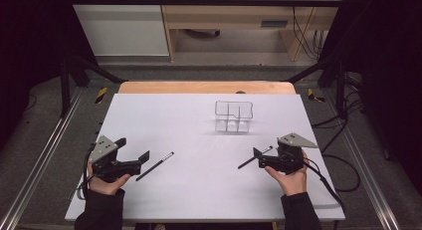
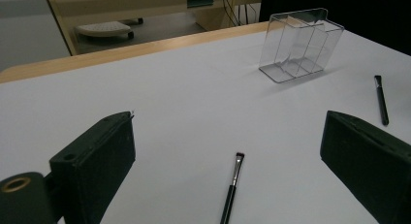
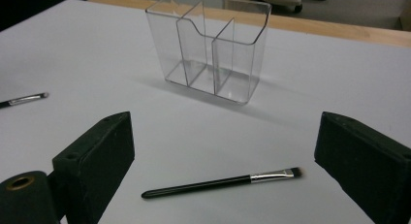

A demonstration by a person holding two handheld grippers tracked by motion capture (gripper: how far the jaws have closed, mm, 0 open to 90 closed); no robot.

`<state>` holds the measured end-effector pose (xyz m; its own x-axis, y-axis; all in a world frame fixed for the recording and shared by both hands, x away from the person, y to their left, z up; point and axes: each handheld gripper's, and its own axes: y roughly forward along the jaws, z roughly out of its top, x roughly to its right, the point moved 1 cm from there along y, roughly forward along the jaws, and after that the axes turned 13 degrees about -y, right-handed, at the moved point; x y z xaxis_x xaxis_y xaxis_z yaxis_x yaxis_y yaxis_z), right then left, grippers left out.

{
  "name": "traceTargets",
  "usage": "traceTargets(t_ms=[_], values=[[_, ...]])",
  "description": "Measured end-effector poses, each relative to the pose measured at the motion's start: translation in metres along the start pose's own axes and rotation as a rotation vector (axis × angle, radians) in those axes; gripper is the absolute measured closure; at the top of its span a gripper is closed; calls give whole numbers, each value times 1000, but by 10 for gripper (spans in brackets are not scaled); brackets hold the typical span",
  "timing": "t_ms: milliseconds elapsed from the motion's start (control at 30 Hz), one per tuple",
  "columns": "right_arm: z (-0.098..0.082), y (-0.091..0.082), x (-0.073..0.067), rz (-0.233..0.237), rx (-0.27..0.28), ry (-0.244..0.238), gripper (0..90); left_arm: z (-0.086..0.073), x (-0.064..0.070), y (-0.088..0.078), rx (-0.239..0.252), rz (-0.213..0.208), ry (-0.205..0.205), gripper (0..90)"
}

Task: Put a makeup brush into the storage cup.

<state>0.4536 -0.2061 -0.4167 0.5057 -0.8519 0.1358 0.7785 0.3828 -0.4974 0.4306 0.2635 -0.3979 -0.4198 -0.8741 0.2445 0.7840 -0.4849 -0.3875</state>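
A clear plastic organizer [image 1: 234, 116] with several compartments stands empty on the white table cover [image 1: 199, 125], right of centre. Two thin black makeup brushes lie flat. The left brush [image 1: 155, 166] rests just in front of my left gripper [image 1: 133, 148], which is open; in the left gripper view this brush [image 2: 232, 187] lies between the jaws, bristles pointing away. The right brush [image 1: 255, 157] lies at my right gripper [image 1: 267, 146], also open; in the right gripper view it [image 3: 223, 182] lies crosswise between the jaws, with the organizer [image 3: 213, 44] beyond it. Neither gripper holds anything.
A wooden table edge [image 1: 206, 87] shows beyond the white cover. Black frame posts [image 1: 64, 85] flank the table, and cables [image 1: 343, 170] trail on the floor at right. A wooden desk [image 1: 229, 21] stands in the background.
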Motion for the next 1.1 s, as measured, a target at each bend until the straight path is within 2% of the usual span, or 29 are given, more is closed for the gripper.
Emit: traceTargets(t_ms=[367, 467, 500, 600, 633, 900, 1100], values=[[-14, 31, -14, -35, -109, -13, 90, 0, 3, 1, -2, -6, 8, 49], [-18, 38, -16, -29, -134, -3, 88, -1, 3, 2, -3, -4, 9, 48], [-21, 46, -19, -31, -164, -4, 86, -1, 3, 2, -6, -6, 11, 48], [-25, 52, -20, -39, -185, -8, 87, -1, 4, 3, -10, -6, 14, 49], [-27, 57, -20, -45, -207, -3, 88, -2, 4, 3, -11, -6, 15, 49], [-35, 71, -22, -65, -274, 18, 97, -2, 5, 4, -15, -8, 18, 49], [-39, 75, -21, -71, -296, 22, 135, -1, 4, 3, -11, -7, 14, 50]])
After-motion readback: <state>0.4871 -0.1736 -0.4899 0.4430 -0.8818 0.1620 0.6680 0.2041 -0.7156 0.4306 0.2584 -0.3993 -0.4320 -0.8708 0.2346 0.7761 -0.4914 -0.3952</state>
